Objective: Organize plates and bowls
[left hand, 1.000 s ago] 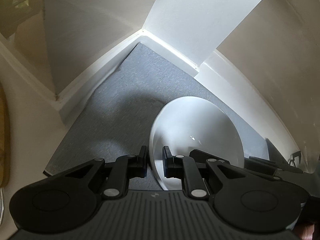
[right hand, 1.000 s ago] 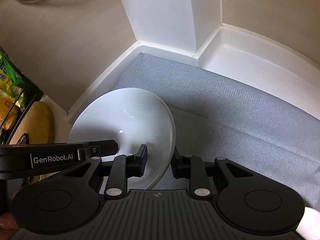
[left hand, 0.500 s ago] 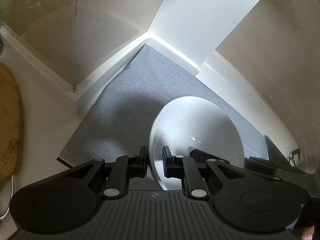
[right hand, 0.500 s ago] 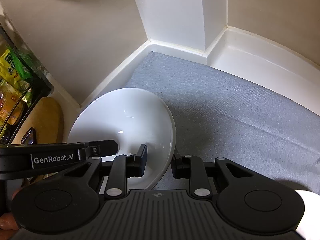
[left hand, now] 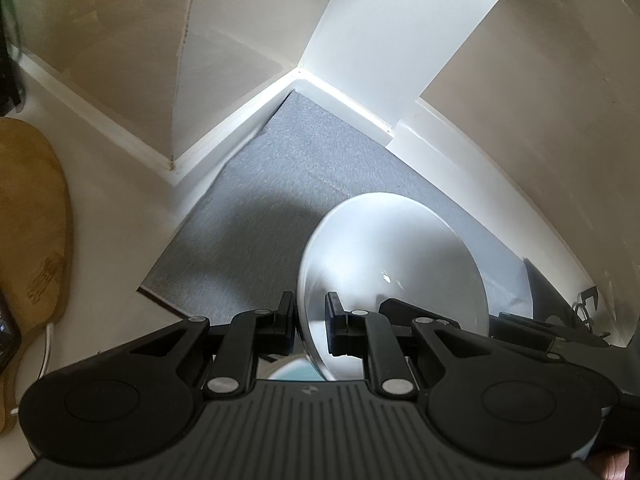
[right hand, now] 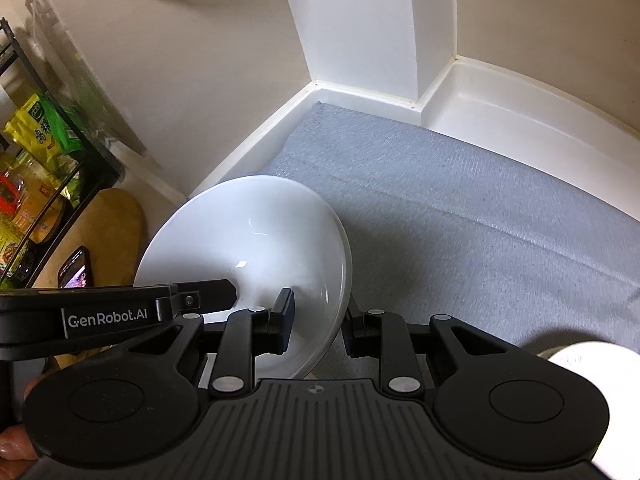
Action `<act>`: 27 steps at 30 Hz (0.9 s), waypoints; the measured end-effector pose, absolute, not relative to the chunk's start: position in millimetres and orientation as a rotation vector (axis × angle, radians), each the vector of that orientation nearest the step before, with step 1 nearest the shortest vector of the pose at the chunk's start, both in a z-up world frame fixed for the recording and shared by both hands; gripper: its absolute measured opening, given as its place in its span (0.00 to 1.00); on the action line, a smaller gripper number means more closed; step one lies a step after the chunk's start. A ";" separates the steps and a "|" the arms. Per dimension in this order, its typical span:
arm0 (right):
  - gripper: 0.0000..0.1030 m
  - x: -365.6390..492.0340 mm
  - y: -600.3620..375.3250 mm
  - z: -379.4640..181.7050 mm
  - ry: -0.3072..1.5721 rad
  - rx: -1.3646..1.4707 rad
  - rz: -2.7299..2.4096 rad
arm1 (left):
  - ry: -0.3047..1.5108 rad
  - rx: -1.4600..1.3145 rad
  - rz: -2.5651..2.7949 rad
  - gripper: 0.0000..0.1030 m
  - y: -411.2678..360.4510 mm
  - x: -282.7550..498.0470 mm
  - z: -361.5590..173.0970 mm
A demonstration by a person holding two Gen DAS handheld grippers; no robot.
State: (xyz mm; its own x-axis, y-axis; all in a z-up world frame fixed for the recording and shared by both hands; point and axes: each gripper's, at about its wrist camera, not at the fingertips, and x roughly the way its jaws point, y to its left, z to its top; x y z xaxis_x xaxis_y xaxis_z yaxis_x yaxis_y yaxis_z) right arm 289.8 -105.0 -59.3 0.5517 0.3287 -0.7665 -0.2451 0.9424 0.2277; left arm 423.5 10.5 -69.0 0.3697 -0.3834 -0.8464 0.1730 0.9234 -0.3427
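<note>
Two grippers share one white bowl (right hand: 256,248). Our left gripper (left hand: 310,322) pinches the bowl's left rim in its view, one pad outside and one inside. Our right gripper (right hand: 318,320) clamps the bowl's right rim in its view the same way. We see the bowl held tilted at lower centre of both frames, over a grey mat (right hand: 460,216) that fills a white-walled corner. A wooden board (left hand: 28,220) lies at the left edge, a phone (right hand: 76,270) beside it, and a rack of packets (right hand: 36,160) at far left.
</note>
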 end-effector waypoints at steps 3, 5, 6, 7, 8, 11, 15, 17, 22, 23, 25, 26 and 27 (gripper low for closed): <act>0.26 280.2 -102.0 -57.4 0.923 0.100 0.344 | 1.137 -0.205 -0.361 0.15 11.2 420.0 -68.8; 0.26 273.5 -99.6 -56.3 0.921 0.099 0.346 | 1.135 -0.203 -0.360 0.15 12.5 416.3 -68.4; 0.26 270.0 -98.2 -56.0 0.919 0.097 0.349 | 1.135 -0.202 -0.359 0.15 13.0 414.8 -68.1; 0.26 266.7 -97.2 -56.0 0.919 0.097 0.351 | 1.136 -0.199 -0.359 0.15 13.6 413.4 -68.0; 0.26 263.9 -96.5 -56.2 0.920 0.099 0.353 | 1.139 -0.199 -0.363 0.16 14.1 411.8 -68.1; 0.26 255.3 -94.9 -58.3 0.924 0.106 0.358 | 1.142 -0.177 -0.359 0.16 11.3 409.4 -69.0; 0.26 246.3 -94.7 -61.9 0.928 0.117 0.353 | 1.155 -0.160 -0.360 0.16 8.4 410.5 -72.8; 0.26 241.7 -95.2 -63.1 0.931 0.118 0.360 | 1.161 -0.150 -0.365 0.16 7.6 407.7 -74.7; 0.26 232.8 -97.2 -65.6 0.949 0.124 0.368 | 1.186 -0.115 -0.390 0.16 -0.4 406.5 -81.9; 0.26 231.9 -97.1 -65.9 0.952 0.124 0.369 | 1.191 -0.106 -0.393 0.16 -2.4 407.0 -83.5; 0.26 230.4 -97.4 -67.2 0.959 0.124 0.367 | 1.201 -0.091 -0.399 0.16 -5.8 408.7 -87.0; 0.26 229.7 -97.2 -67.8 0.961 0.122 0.367 | 1.203 -0.084 -0.400 0.16 -6.2 407.2 -90.1; 0.26 229.4 -96.6 -68.6 0.964 0.119 0.369 | 1.207 -0.078 -0.400 0.16 -7.4 408.3 -92.0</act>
State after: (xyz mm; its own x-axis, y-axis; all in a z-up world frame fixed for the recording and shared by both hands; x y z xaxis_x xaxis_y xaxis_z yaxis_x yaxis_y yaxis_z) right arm 229.4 -96.6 -68.6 0.5136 0.3585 -0.7795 -0.2536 0.9314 0.2613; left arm 408.3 -7.4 -92.0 0.2951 -0.3416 -0.8923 0.2594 0.9275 -0.2693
